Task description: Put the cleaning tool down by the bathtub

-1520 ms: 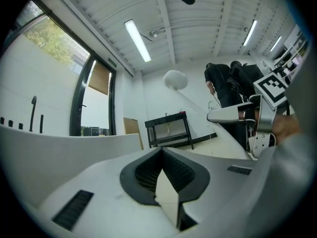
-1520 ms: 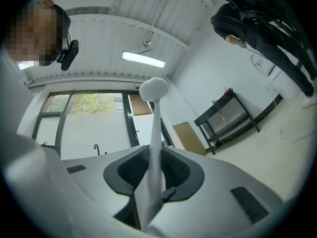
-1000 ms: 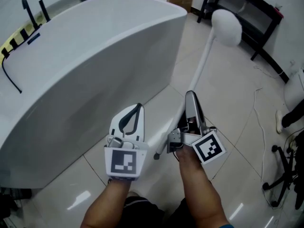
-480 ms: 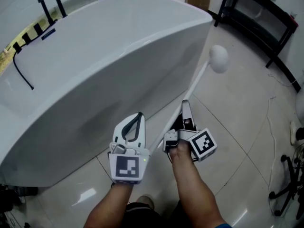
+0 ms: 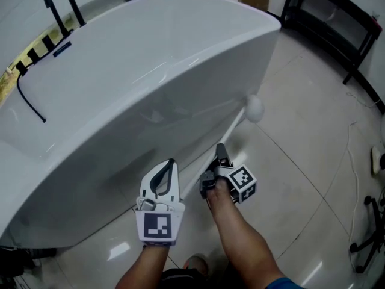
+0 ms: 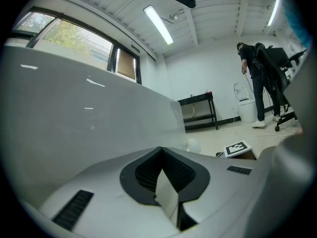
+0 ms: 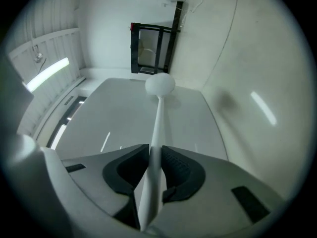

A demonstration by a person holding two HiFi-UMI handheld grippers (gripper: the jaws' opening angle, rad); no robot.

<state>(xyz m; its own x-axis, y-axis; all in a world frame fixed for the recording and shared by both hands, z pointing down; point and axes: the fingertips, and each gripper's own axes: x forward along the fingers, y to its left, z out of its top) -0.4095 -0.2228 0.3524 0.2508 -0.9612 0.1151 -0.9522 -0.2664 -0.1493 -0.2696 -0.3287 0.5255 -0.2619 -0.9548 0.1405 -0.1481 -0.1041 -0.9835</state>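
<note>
The cleaning tool is a long white stick with a round white head (image 5: 254, 108). It lies low along the outer wall of the big white bathtub (image 5: 150, 83). My right gripper (image 5: 219, 152) is shut on the near end of the stick. In the right gripper view the stick (image 7: 157, 123) runs out between the jaws to the head (image 7: 159, 84), with the tub wall (image 7: 247, 83) at the right. My left gripper (image 5: 170, 164) hovers to the left of it, shut and empty. In the left gripper view (image 6: 162, 155) the tub wall (image 6: 74, 113) fills the left side.
A black metal rack (image 5: 328, 23) stands at the back right. Thin cables (image 5: 349, 155) trail over the tiled floor, and a chair base (image 5: 370, 242) is at the right edge. A black faucet (image 5: 54, 11) and hose (image 5: 27, 98) sit on the tub. A person (image 6: 257, 83) stands far off.
My right gripper has lowered the tool; its head has swung down from the open floor towards the tub wall. Both grippers sit lower and closer to the tub.
</note>
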